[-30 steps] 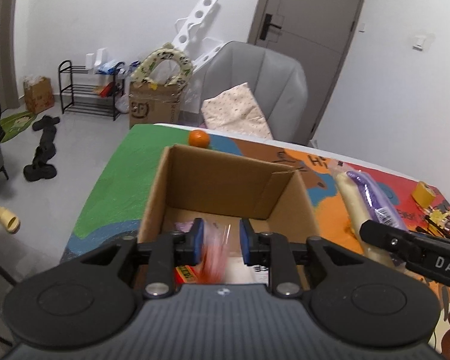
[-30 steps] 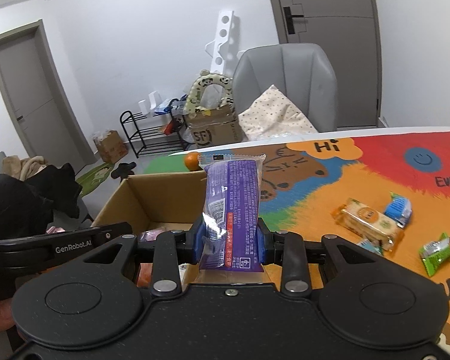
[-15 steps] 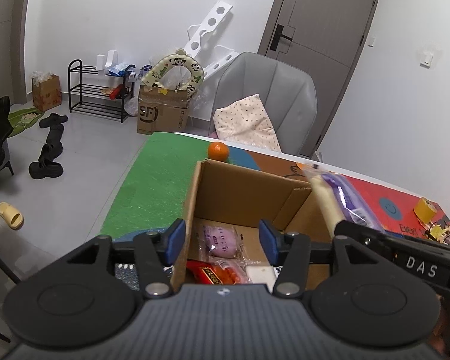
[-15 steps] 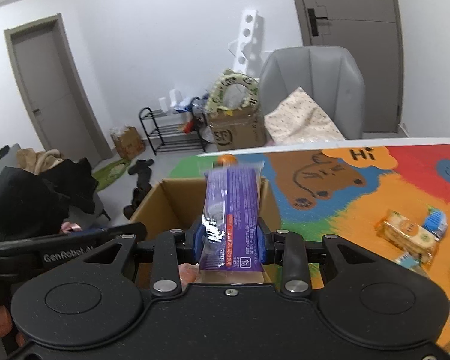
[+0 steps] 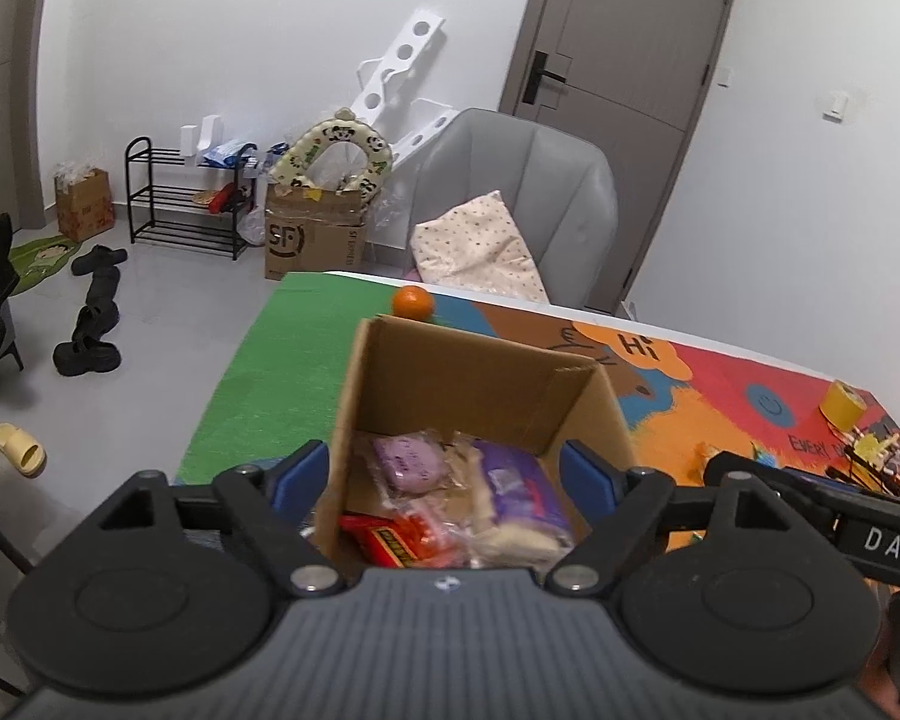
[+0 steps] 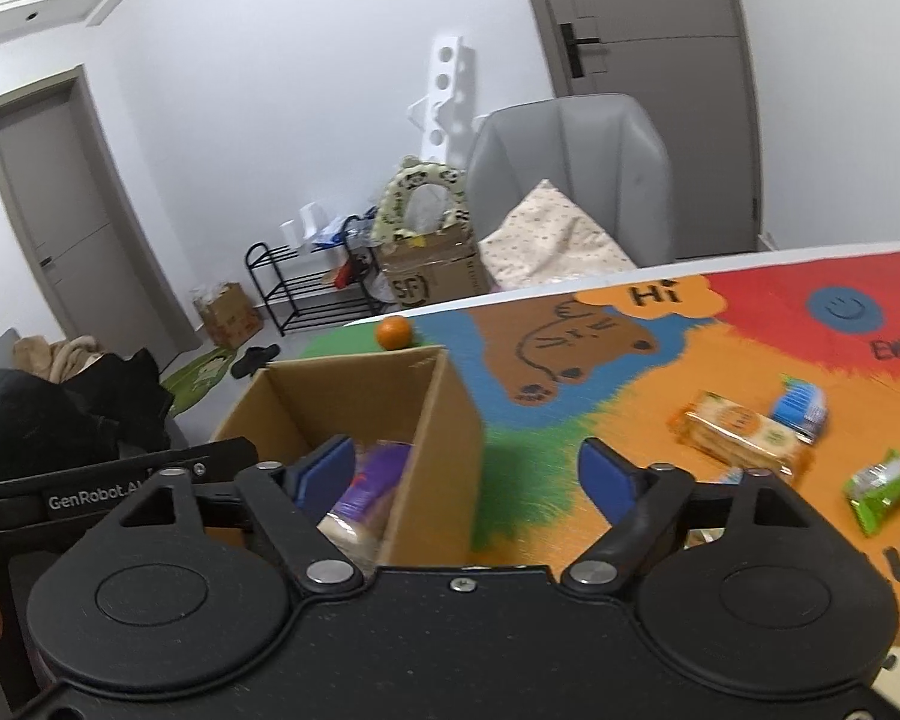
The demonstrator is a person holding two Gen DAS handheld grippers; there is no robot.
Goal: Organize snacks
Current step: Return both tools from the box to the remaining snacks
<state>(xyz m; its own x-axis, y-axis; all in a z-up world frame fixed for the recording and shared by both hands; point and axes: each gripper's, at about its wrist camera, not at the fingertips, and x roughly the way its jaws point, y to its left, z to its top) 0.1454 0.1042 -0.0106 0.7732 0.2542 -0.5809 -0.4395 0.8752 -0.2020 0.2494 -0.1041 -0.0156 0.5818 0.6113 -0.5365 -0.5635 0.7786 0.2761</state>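
An open cardboard box (image 5: 480, 378) stands on the colourful table mat; it also shows in the right wrist view (image 6: 438, 420). Inside lie a purple cracker pack (image 5: 522, 486), a pink snack (image 5: 408, 459) and a red pack (image 5: 384, 543). The purple pack also shows in the right wrist view (image 6: 372, 480). My left gripper (image 5: 444, 474) is open and empty above the box's near side. My right gripper (image 6: 465, 474) is open and empty over the box's right wall. On the mat to the right lie an orange biscuit pack (image 6: 738, 435), a blue pack (image 6: 801, 408) and a green pack (image 6: 879, 489).
An orange (image 5: 413, 302) sits on the mat behind the box. A yellow tape roll (image 5: 843, 405) and small items lie at the far right. A grey chair (image 5: 522, 204) with a cushion stands beyond the table. A shoe rack and boxes stand by the wall.
My right gripper opened and let go of the purple cracker pack, which now lies in the box. My left gripper opened wider after dropping its red snack and pulled back.
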